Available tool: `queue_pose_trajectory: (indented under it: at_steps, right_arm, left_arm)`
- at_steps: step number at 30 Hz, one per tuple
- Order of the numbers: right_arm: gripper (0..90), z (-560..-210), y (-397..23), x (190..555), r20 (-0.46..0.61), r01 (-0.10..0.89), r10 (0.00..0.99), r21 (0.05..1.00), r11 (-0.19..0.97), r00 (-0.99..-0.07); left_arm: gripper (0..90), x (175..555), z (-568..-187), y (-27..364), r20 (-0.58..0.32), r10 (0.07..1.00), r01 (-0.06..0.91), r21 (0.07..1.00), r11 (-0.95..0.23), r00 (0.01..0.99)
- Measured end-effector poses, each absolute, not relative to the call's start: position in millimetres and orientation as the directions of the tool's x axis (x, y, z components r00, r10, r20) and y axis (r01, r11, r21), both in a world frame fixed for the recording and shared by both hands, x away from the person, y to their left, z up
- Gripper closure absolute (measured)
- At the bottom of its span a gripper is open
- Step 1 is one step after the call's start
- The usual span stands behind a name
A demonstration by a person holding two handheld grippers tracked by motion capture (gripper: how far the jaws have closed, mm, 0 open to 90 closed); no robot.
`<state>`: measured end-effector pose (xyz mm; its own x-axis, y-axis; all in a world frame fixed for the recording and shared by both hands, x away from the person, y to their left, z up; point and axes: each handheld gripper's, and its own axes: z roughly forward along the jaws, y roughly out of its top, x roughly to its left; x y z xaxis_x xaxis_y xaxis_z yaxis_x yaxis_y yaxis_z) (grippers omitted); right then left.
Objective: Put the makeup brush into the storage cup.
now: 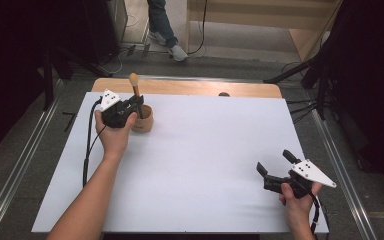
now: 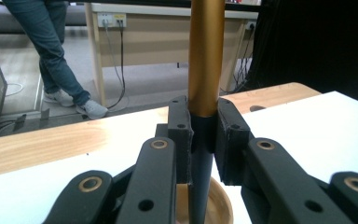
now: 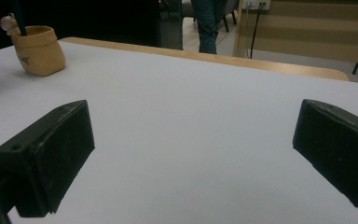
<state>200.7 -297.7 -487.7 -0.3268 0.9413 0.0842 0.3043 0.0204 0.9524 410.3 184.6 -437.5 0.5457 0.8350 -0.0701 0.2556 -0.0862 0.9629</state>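
Note:
A makeup brush [image 1: 135, 89] with a gold ferrule and dark handle stands upright, its handle reaching down into a small tan wooden cup [image 1: 145, 120] at the table's back left. My left gripper [image 1: 136, 104] is shut on the brush; in the left gripper view the pads clamp the brush [image 2: 205, 74] just below the gold part, above the cup [image 2: 221, 205]. Near the front right edge my right gripper [image 1: 275, 162] stands open with nothing between its jaws. The right gripper view has the cup [image 3: 38, 50] far off at the upper left.
A white sheet [image 1: 200, 165] covers the wooden table [image 1: 190, 88], whose far edge shows bare wood. A person's legs [image 1: 162, 25] stand beyond the table, near a desk with cables. Dark stands flank both sides.

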Motion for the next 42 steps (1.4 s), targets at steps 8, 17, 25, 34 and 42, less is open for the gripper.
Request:
queue_pose_trajectory:
  at_steps: [8,17,25,34,42]
  right_arm:
    - [0.0,-488,-298,201,0.083,0.303,0.941,0.953,0.022,-0.328]
    - [0.0,-489,-298,201,0.084,0.306,0.942,0.952,0.021,-0.325]
    - [0.0,-489,-298,201,0.081,0.306,0.942,0.952,0.023,-0.325]
    - [0.0,-489,-298,202,0.08,0.305,0.942,0.952,0.024,-0.325]
    - [0.0,-489,-298,201,0.082,0.305,0.943,0.952,0.022,-0.324]
  left_arm:
    - [79.4,410,-448,181,-0.07,0.843,0.269,0.959,-0.091,0.534]
    - [79.1,408,-453,178,-0.052,0.842,0.276,0.954,-0.117,0.537]
    - [78.3,406,-459,180,-0.044,0.846,0.293,0.947,-0.134,0.532]
    - [41.3,397,-446,184,-0.072,0.825,0.259,0.961,-0.092,0.56]
    - [3.5,391,-440,189,-0.072,0.817,0.273,0.956,-0.106,0.571]
